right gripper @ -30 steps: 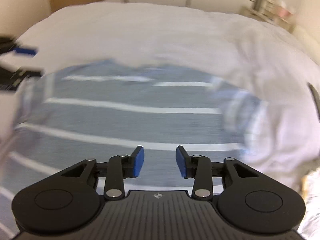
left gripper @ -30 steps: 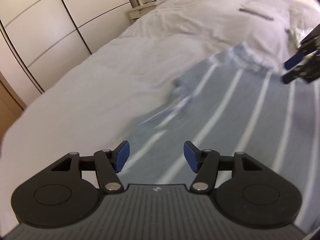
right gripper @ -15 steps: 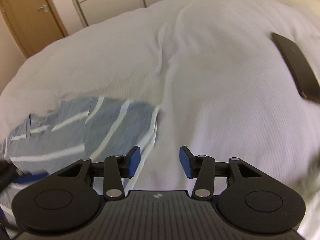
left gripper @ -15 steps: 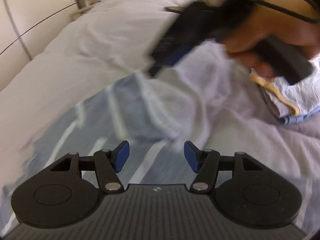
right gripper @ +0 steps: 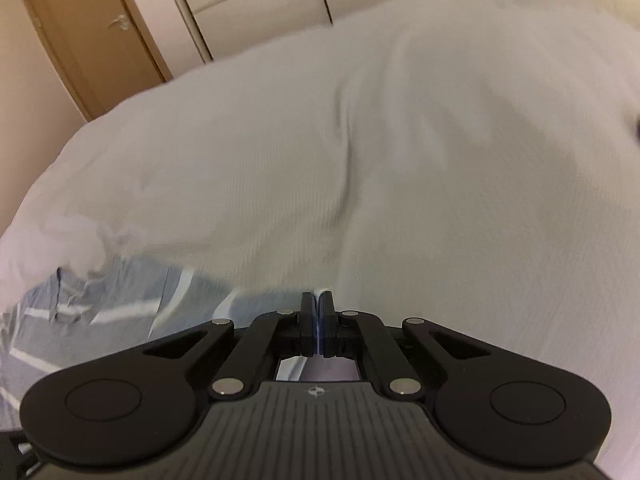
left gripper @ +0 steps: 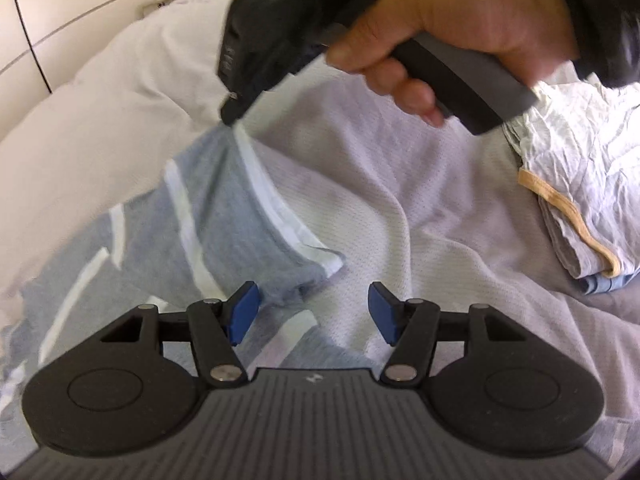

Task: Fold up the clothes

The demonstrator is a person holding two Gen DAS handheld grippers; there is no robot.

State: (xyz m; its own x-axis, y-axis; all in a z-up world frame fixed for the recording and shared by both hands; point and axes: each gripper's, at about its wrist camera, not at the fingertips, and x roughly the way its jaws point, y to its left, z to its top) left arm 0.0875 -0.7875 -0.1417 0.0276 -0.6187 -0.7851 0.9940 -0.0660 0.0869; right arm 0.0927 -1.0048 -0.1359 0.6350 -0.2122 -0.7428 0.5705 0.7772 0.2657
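Note:
A grey-blue shirt with white stripes (left gripper: 216, 224) lies on the white bed cover (left gripper: 400, 184). My right gripper (right gripper: 318, 324) is shut on the edge of one sleeve and holds it up off the bed; in the left wrist view the right gripper (left gripper: 234, 114) pinches the sleeve's tip from above. The shirt's body shows low left in the right wrist view (right gripper: 100, 312). My left gripper (left gripper: 312, 314) is open and empty, low over the sleeve's hem, its left pad (left gripper: 242, 312) beside the cloth.
A pile of crumpled pale clothes with a yellow band (left gripper: 576, 184) lies on the bed to the right. Wardrobe doors (right gripper: 256, 4) and a wooden door (right gripper: 92, 32) stand beyond the bed's far edge.
My right gripper has closed on the sleeve's edge and lifted it. My left gripper swung from the shirt's body toward the sleeve and stays open.

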